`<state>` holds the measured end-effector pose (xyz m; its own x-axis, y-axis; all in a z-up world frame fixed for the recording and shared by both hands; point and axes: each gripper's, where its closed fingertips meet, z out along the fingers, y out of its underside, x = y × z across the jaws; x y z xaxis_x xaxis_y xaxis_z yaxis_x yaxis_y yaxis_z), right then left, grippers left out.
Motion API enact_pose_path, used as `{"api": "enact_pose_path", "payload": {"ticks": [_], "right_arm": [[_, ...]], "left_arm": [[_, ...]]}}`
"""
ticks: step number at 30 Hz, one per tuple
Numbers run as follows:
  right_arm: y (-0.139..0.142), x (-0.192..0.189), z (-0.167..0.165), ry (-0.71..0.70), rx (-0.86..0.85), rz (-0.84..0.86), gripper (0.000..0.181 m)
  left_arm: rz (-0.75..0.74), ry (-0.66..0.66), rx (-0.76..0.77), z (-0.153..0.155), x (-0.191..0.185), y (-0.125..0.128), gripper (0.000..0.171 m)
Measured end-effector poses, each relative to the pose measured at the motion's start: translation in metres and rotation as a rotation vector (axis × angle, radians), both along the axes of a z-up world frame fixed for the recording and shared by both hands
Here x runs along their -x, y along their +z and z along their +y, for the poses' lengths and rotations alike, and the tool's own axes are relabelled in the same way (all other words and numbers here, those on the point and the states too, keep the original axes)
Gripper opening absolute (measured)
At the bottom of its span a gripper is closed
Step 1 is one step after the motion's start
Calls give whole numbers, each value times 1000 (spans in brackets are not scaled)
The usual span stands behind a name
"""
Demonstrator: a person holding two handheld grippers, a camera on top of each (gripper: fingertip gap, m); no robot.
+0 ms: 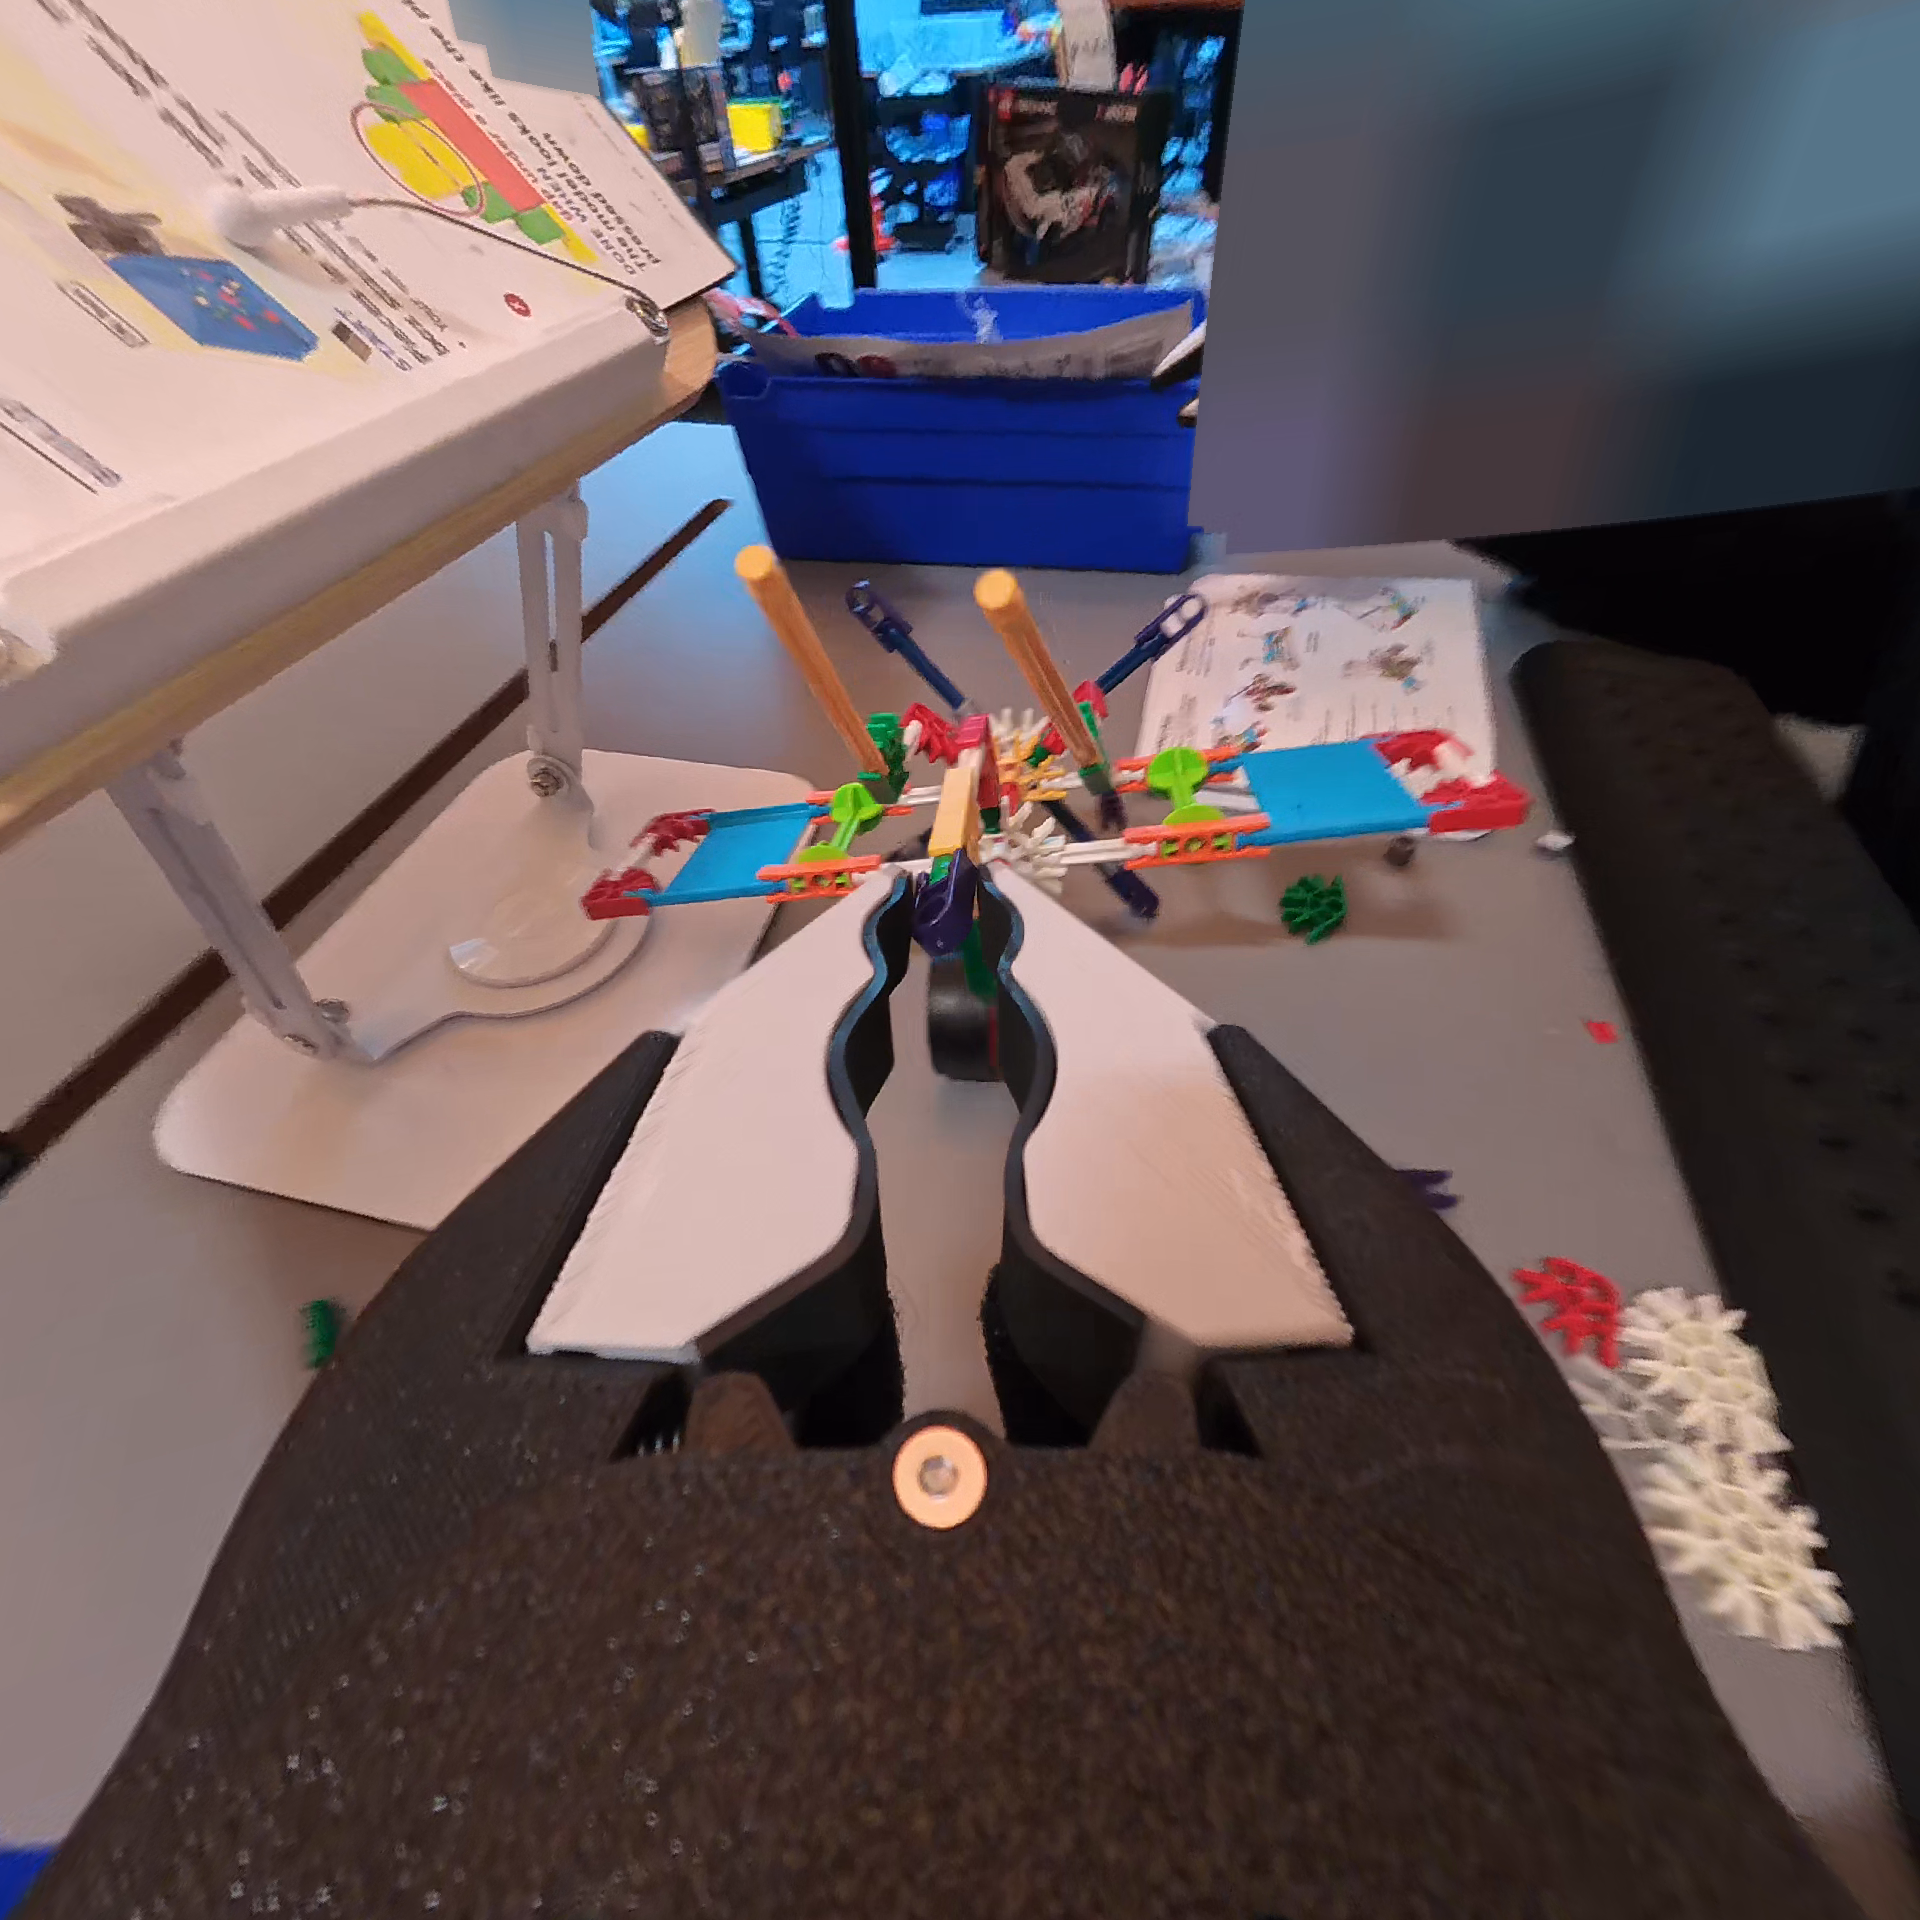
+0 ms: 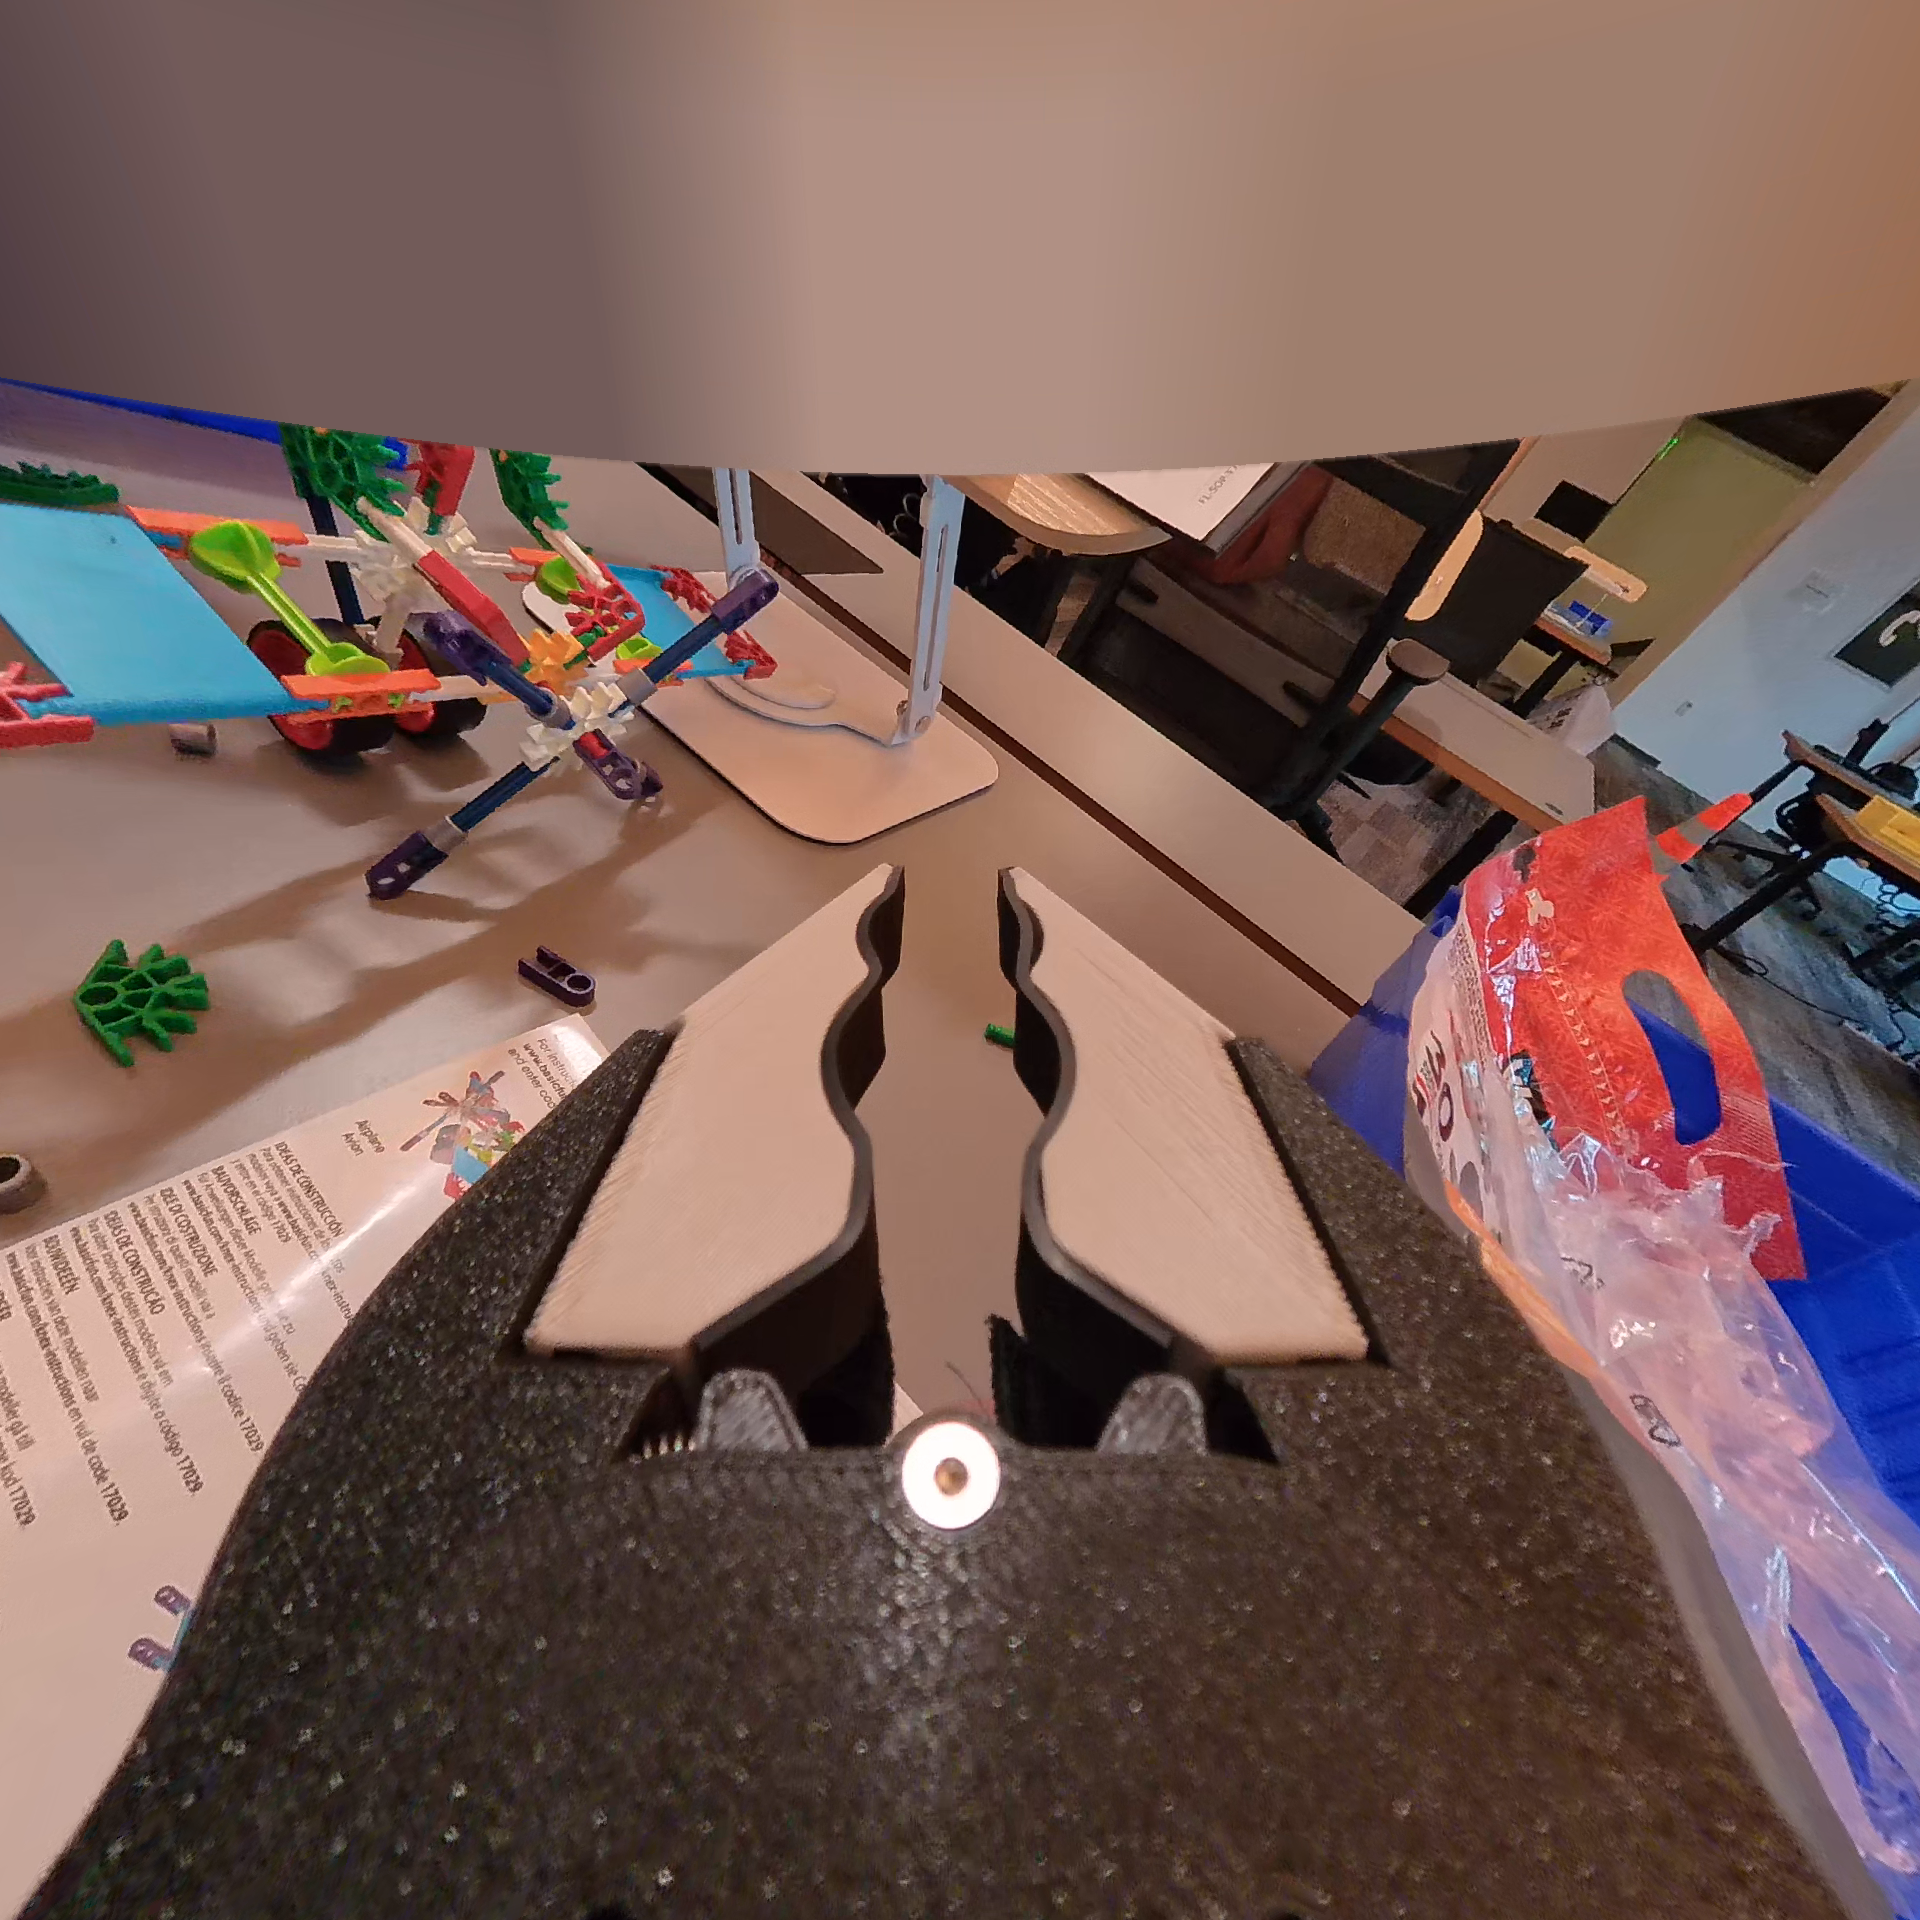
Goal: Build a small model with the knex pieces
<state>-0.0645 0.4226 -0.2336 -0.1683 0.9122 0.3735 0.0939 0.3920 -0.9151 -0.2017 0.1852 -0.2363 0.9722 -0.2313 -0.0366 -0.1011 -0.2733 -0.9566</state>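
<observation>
A colourful construction-toy plane (image 1: 1320, 795) with blue wing panels, two tan rods and a dark blue propeller stands on the grey table (image 1: 1351, 1039). My left gripper (image 1: 945, 899) is shut on a purple connector (image 1: 940, 914) at the near end of the plane, just above a black wheel (image 1: 961, 1029). In the right wrist view the plane (image 2: 135, 623) is at the far left. My right gripper (image 2: 951, 883) is narrowly open and empty, over bare table to the right of the plane, its propeller (image 2: 561, 707) nearest.
A white book stand (image 1: 416, 1039) holding an open instruction book (image 1: 260, 364) stands at the left. A blue bin (image 1: 966, 468) sits behind the plane. A leaflet (image 2: 208, 1299), a green connector (image 2: 140, 997), a purple clip (image 2: 558, 977) and white connectors (image 1: 1704, 1455) lie loose. A plastic bag (image 2: 1610, 1143) is at the right. Some 30 centimeters of space lies between my two pairs of fingers.
</observation>
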Motion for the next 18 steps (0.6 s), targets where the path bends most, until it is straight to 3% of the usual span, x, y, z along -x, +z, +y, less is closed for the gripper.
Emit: {"api": "enact_pose_path", "payload": {"ticks": [18], "right_arm": [[-1, 1, 1, -3, -5, -4, 18]], "left_arm": [[147, -54, 49, 3, -19, -5, 11]]}}
